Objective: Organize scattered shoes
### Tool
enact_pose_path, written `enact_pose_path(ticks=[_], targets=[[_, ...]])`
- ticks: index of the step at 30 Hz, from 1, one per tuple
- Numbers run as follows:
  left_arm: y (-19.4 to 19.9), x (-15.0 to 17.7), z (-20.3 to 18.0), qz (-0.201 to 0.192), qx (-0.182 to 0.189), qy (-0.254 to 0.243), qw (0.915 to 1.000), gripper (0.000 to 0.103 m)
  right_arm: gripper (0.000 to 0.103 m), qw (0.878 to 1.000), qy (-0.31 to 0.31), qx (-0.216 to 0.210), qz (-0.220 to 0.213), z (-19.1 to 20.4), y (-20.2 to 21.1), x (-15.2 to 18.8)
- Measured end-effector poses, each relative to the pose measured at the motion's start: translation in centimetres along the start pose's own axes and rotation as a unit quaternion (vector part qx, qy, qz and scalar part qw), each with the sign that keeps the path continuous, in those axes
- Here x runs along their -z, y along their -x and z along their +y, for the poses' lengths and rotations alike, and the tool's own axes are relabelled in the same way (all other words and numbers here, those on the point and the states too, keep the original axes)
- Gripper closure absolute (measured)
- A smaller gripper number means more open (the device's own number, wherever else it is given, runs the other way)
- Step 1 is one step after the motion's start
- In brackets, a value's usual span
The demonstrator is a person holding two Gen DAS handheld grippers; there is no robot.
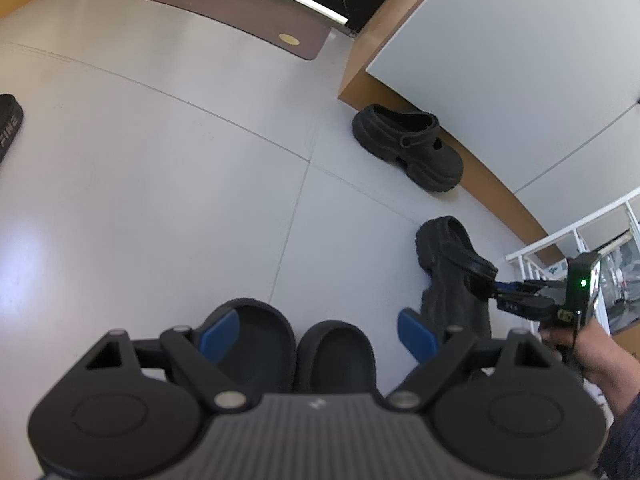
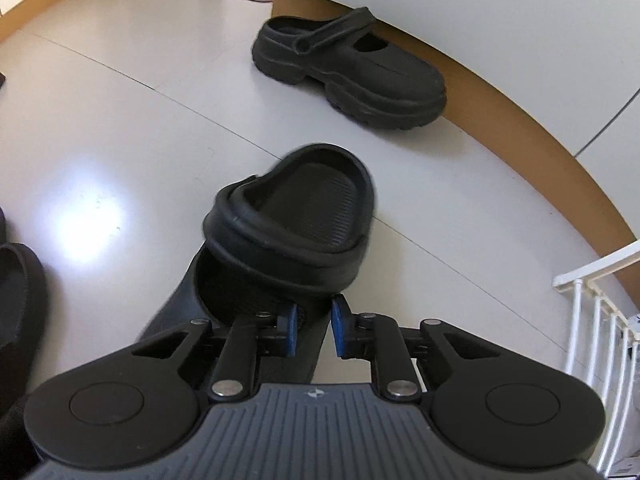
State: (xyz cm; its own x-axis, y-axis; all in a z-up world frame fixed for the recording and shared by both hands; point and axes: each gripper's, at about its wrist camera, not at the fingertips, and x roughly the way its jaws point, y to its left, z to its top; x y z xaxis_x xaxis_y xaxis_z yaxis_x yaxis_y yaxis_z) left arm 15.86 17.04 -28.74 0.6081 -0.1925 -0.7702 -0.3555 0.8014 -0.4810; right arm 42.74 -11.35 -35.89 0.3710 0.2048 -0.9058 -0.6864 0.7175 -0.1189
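Note:
My right gripper (image 2: 313, 330) is shut on the edge of a black clog (image 2: 288, 220) and holds it tilted above the floor; the same clog (image 1: 452, 272) and the right gripper (image 1: 502, 294) show at the right of the left wrist view. A matching black clog (image 2: 348, 68) stands on the floor by the wall, also in the left wrist view (image 1: 408, 146). My left gripper (image 1: 318, 334) is open and empty above a pair of black slippers (image 1: 336, 354) that lie side by side on the floor.
A brown doormat (image 1: 236, 12) lies by the door at the back. A wooden baseboard (image 2: 540, 148) runs along the white wall. A white rack (image 2: 600, 320) stands at the right. Another dark shoe (image 1: 8, 128) lies at the far left.

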Motion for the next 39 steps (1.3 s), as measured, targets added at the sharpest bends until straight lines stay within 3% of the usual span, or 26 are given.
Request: enact_pose_path(ticks=[9,10,11,14,16,24,28,32,39], targets=[[-0.3,0.1,-0.2,0.0,-0.001,-0.002,1.0,0.015,0.083,0.996,-0.081,-0.015,-0.031,-0.7,2.9,0.4],[-0.4,0.1,-0.3,0.001,-0.002,-0.004,1.0,0.015,0.078,0.995,-0.09,-0.017,-0.035,-0.8,3.2,0.5],[-0.5,-0.1,-0.5,0.003,-0.005,-0.012,0.9999,0.015,0.065,0.994,-0.099,-0.018,-0.038,-0.9,3.6,0.5],[-0.7,-0.7,-1.6,0.006,-0.007,-0.039,0.9992,0.015,0.044,0.991,-0.126,-0.023,-0.049,-1.2,4.5,0.7],[-0.9,-1.2,-2.3,0.004,-0.007,-0.051,0.9987,0.015,0.038,0.988,-0.144,-0.027,-0.056,-1.3,5.2,0.8],[-1.8,-3.4,-6.3,-0.008,0.01,-0.088,0.996,0.015,0.038,0.969,-0.222,-0.05,-0.096,-1.6,10.6,4.2],[-2.7,-5.2,-7.3,-0.004,0.009,-0.1,0.995,0.015,0.038,0.957,-0.262,-0.05,-0.117,-1.5,13.2,7.7],[-3.5,-8.4,-7.9,0.0,-0.009,-0.1,0.9949,0.016,0.037,0.946,-0.29,-0.061,-0.134,-1.4,14.5,9.8],[-3.2,-12.7,-12.4,-0.014,-0.033,-0.136,0.99,0.016,0.037,0.927,-0.329,-0.083,-0.16,-1.1,16.3,12.9]])
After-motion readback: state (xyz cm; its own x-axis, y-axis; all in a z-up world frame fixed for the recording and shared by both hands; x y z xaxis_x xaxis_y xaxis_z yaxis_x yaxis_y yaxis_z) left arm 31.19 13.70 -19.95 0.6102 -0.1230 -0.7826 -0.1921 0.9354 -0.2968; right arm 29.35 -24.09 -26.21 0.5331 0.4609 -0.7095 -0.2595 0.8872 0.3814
